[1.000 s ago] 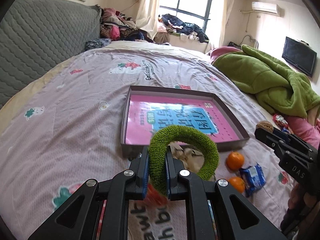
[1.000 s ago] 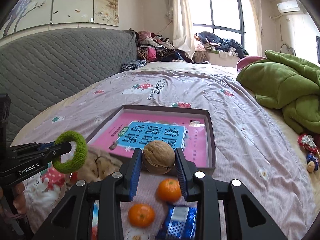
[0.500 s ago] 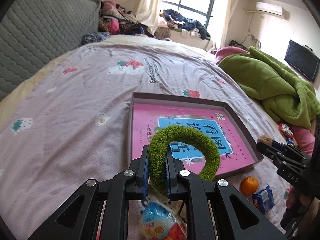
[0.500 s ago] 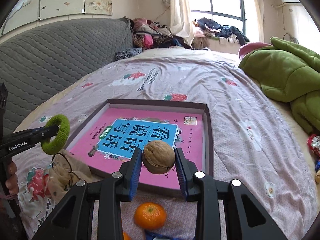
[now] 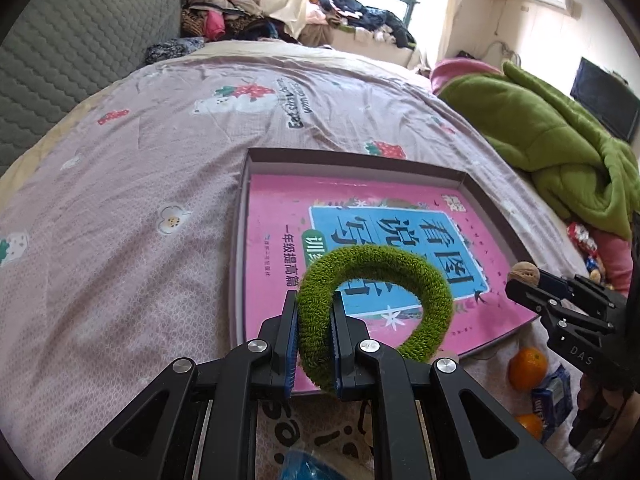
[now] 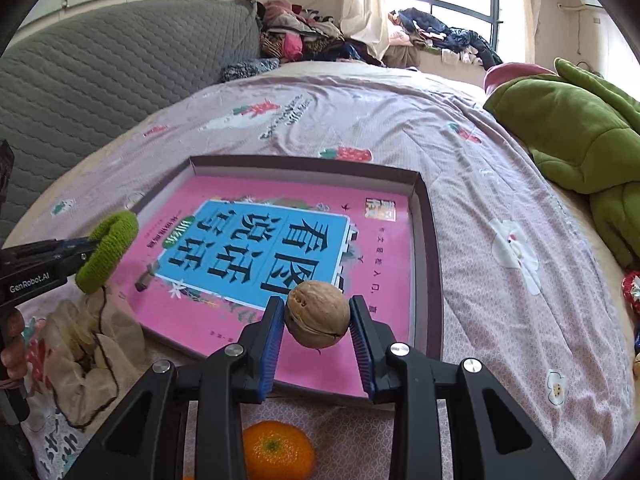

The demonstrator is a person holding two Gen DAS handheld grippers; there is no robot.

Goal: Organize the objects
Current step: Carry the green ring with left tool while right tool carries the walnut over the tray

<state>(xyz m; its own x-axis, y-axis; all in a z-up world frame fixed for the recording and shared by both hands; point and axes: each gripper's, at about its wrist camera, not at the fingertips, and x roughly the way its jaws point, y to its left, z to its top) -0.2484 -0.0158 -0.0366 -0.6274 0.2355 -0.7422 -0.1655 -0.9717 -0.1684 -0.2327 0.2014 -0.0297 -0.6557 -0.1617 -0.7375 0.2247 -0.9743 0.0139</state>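
Observation:
My left gripper (image 5: 314, 304) is shut on a fuzzy green hair ring (image 5: 424, 280), held over the near left part of a shallow brown box (image 5: 240, 240) with a pink and blue book (image 5: 280, 216) in it. In the right wrist view the same ring (image 6: 108, 252) hangs at the box's left edge. My right gripper (image 6: 318, 312) is shut on a walnut (image 6: 318, 314) above the near right part of the box (image 6: 430, 232). In the left wrist view the walnut (image 5: 524, 274) shows at the right gripper's tip.
The box lies on a lilac bedspread (image 5: 120, 208). Mandarins (image 5: 527, 368) (image 6: 278, 450) and a blue packet (image 5: 554, 398) lie in front of it, a beige scrunchie (image 6: 88, 344) at its near left. A green blanket (image 5: 560, 148) is piled at right, a grey headboard (image 6: 100, 72) at left.
Both grippers have moved forward and lower over the box, each keeping its hold. The ring and the walnut now hang over the book instead of short of the box's near edge.

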